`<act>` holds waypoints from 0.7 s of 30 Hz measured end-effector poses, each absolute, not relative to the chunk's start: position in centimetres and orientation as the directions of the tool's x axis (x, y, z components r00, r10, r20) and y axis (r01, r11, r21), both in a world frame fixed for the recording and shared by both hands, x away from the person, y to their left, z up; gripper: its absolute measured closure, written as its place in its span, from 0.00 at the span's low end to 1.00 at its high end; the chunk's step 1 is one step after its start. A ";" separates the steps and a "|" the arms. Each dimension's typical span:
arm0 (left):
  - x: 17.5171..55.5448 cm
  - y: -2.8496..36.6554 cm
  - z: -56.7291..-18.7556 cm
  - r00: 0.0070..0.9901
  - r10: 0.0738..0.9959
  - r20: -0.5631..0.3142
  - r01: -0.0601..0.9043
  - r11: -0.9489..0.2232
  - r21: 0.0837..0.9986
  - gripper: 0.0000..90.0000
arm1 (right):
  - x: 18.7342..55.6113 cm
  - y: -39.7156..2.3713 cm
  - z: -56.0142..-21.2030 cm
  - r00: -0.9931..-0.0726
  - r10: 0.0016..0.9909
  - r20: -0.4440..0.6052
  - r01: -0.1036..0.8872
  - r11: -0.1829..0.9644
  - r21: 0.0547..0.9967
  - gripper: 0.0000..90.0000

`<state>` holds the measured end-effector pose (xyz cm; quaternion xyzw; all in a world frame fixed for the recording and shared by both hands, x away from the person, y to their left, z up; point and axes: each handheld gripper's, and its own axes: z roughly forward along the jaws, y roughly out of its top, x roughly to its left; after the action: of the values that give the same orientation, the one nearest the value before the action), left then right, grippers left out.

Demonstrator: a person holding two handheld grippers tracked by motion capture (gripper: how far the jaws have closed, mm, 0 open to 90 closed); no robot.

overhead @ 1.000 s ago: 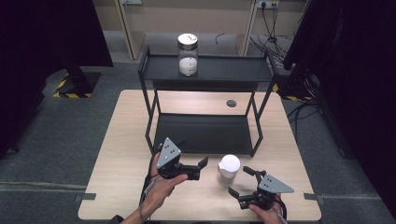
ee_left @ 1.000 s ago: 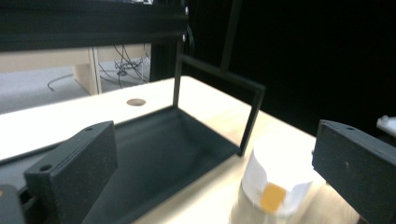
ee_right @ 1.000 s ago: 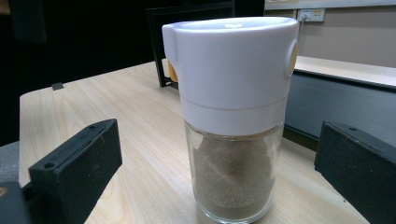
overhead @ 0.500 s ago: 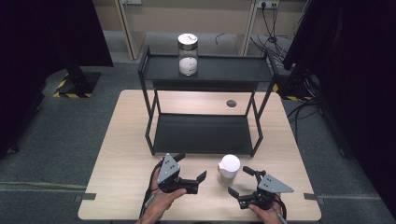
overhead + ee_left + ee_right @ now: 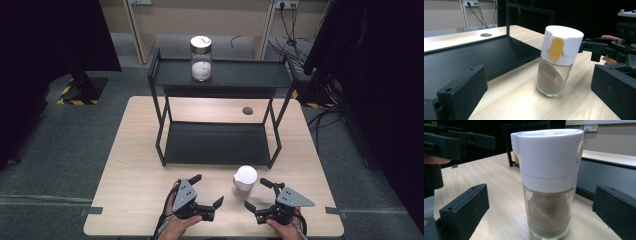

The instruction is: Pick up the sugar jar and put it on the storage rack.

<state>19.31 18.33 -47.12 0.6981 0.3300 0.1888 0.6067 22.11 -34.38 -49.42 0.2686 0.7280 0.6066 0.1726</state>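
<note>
A glass shaker jar with a white cap and brown powder inside stands upright on the wooden table, just in front of the black rack. My left gripper is open to the jar's left, its jaws pointing toward it and not touching. To the jar's right my right gripper is also open, close beside it. In the left gripper view the jar shows a yellow tab on its cap, a short way ahead of the jaws. The right gripper view has the jar very near, ahead of the wide-apart jaws.
A black two-tier rack occupies the middle of the table. On its top shelf stands a glass jar with a metal lid and white contents. A round hole sits in the tabletop behind the rack. Bare wood lies left of the grippers.
My left gripper has drawn back toward the near table edge and now points at the jar from lower down. The right gripper and jar have stayed put.
</note>
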 end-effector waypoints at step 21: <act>18.5 19.3 -49.6 0.716 0.688 -0.122 0.232 -0.069 0.970 0.00 | 22.0 -34.3 -49.3 -0.804 0.592 0.063 0.171 0.129 0.977 0.01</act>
<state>18.47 19.33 -49.61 0.7060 0.3258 0.1900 0.5995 21.99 -34.34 -49.31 0.2608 0.7310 0.6063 0.1734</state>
